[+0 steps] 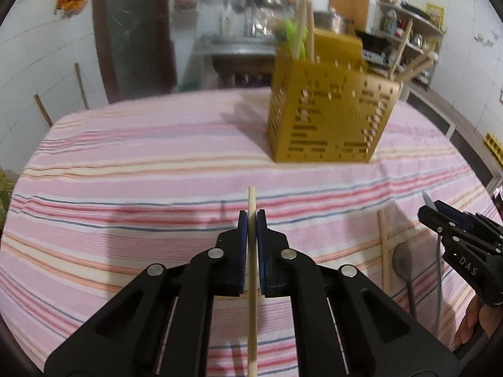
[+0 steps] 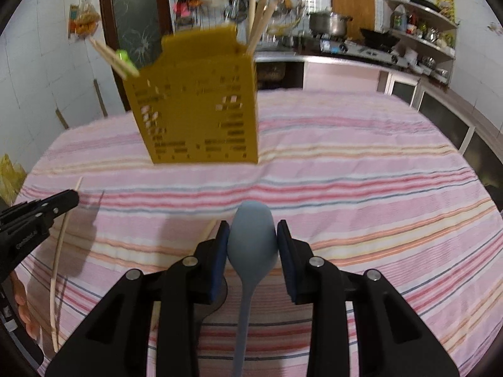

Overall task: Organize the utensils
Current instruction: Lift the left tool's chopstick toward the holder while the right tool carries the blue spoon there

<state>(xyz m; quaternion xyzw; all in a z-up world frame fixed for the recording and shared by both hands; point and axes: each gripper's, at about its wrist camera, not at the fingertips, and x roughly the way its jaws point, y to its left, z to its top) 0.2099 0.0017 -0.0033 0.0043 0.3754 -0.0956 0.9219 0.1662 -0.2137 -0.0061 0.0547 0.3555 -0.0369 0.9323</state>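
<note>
Kitchen clutter fills the background: a stove with a steel pot (image 2: 328,22) on the counter, shelves of bottles (image 2: 421,22) at the right, and a dark-framed door (image 1: 135,31) at the left. On the tabletop, covered by a pink striped cloth (image 1: 157,163), stands a yellow perforated holder (image 1: 330,110) (wooden sticks and something green already poke out of its top), and nothing lies on the cloth between it and either tool. The holder stands well ahead of the left tool (image 1: 251,220), a little to the right in that view, and ahead and to the left of the right tool (image 2: 253,229) in the other. A second wooden stick (image 1: 384,251) lies on the cloth near the right tool, with a dark shadow beside it. The left tool is clenched on a thin wooden chopstick (image 1: 252,267), which runs lengthwise between the blue pads, its tip poking out past the fingertips and the rest trailing back under the camera. The right tool is closed partway on a blue-grey spoon (image 2: 253,235), both pads pressing the sides of its bowl while the handle runs back toward the camera. Fingers of the person's hand (image 1: 471,323) show behind the right tool.
</note>
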